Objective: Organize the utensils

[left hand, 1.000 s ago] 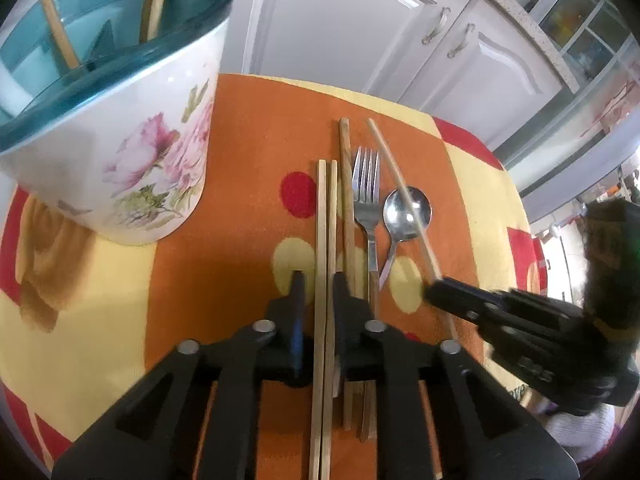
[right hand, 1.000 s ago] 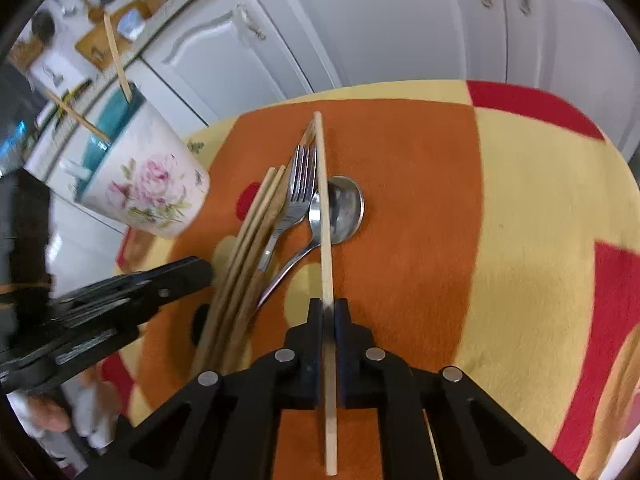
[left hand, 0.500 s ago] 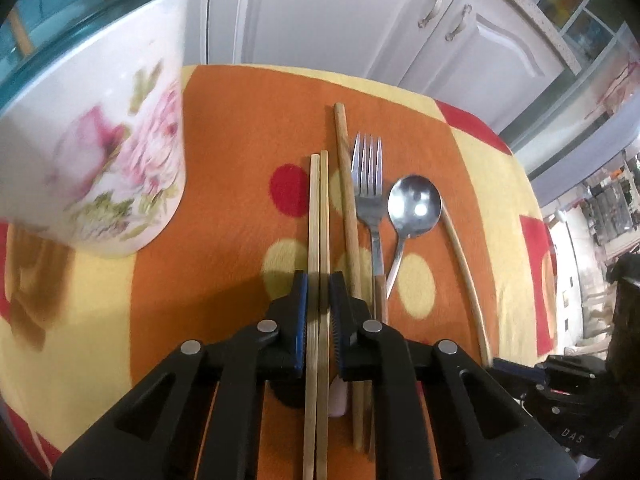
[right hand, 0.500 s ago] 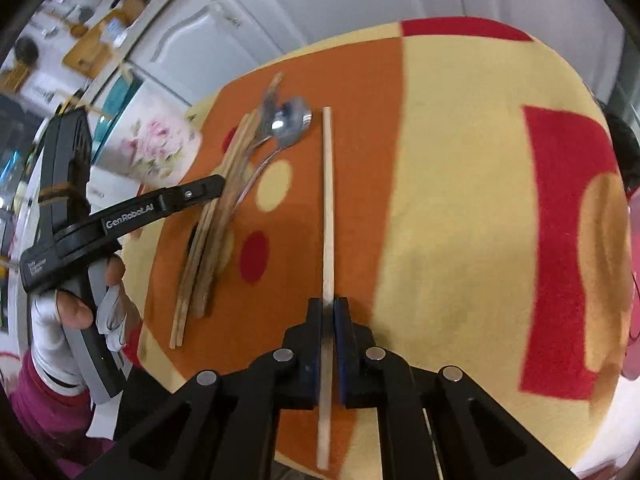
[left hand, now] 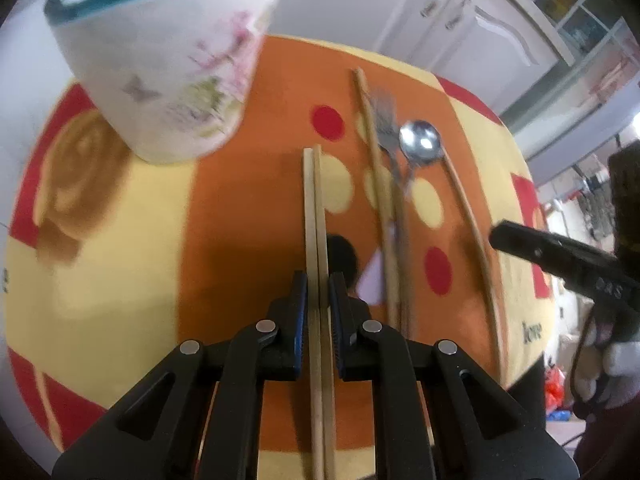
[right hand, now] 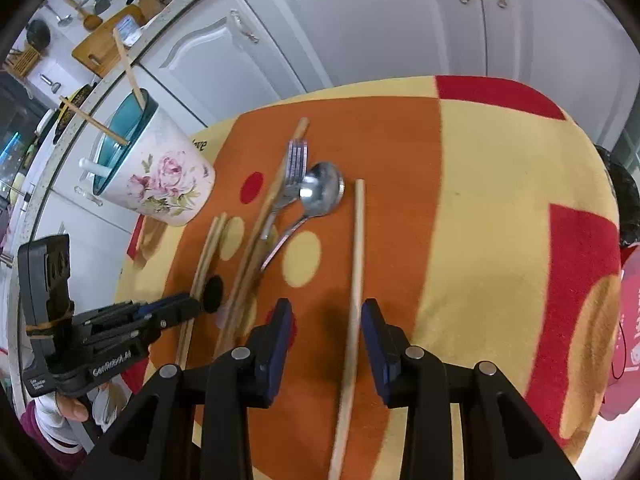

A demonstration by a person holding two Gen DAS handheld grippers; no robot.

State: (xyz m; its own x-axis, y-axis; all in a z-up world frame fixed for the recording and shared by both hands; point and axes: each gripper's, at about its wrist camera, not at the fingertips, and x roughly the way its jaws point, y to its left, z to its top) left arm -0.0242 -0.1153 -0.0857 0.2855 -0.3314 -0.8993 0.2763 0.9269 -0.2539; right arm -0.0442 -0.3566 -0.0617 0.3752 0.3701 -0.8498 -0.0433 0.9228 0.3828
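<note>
Between left fingers (left hand: 300, 296), chopstick pair (left hand: 316, 220)

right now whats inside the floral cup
Two wooden chopsticks lean out of the floral cup, and a white handle shows at its teal rim. The cup's wall covers their lower ends and the bottom.

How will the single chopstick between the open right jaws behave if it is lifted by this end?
The single chopstick looks like thin, straight wood, so probably stiff and light. The right gripper, whose jaws have just been opening, stands near one end, so the far end may droop or swing. Lying on the soft patterned cloth, it seems unlikely to roll.
</note>
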